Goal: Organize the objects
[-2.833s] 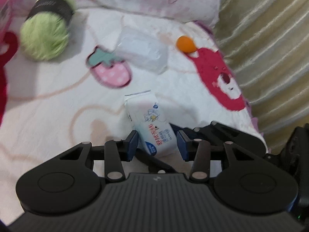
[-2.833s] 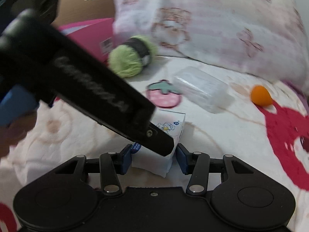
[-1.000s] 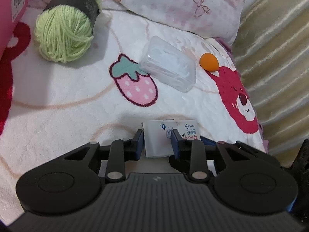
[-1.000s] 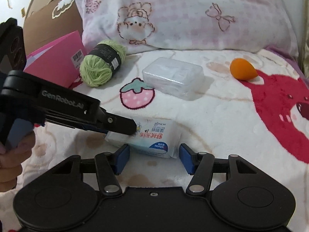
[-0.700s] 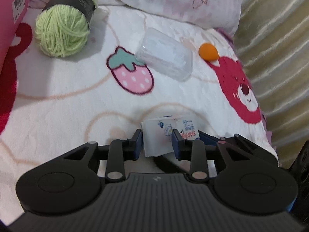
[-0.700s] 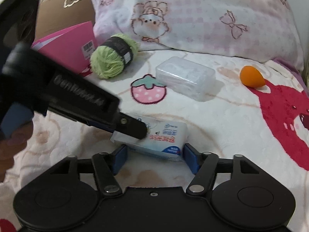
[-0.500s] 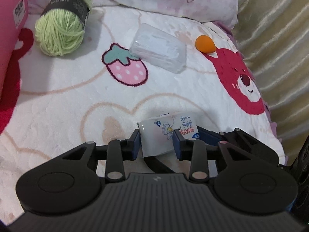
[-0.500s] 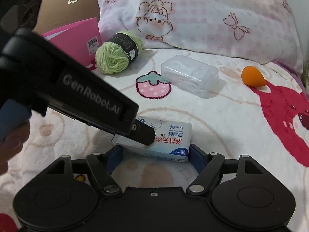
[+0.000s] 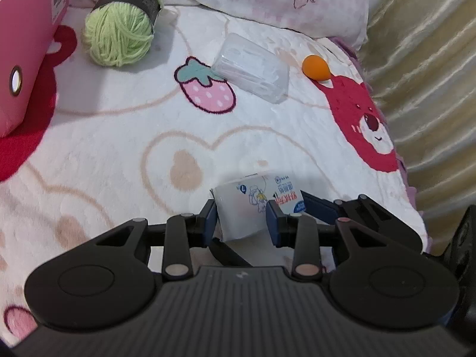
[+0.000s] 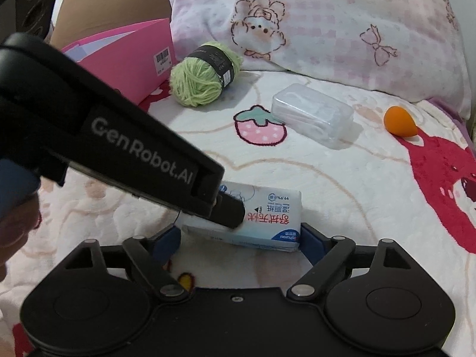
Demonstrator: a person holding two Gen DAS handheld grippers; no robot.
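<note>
Left gripper (image 9: 241, 223) clamped on tissue pack (image 9: 255, 205), lower centre of frame, fingers pinching short sides. Right gripper (image 10: 238, 244) fingers spread wide, just been opening, pack between them but pads clear of it. Pack likely light, soft, squashy, film wrap slippery: best held across narrow width, gentle squeeze. White wrap, blue corner, red characters, cartoon print. Sits low over bed blanket (image 9: 119, 136). Further up: clear plastic box (image 9: 253, 70), green yarn ball (image 9: 119, 38), orange sponge (image 9: 314, 67), pink box (image 9: 26, 44) upper left.
</note>
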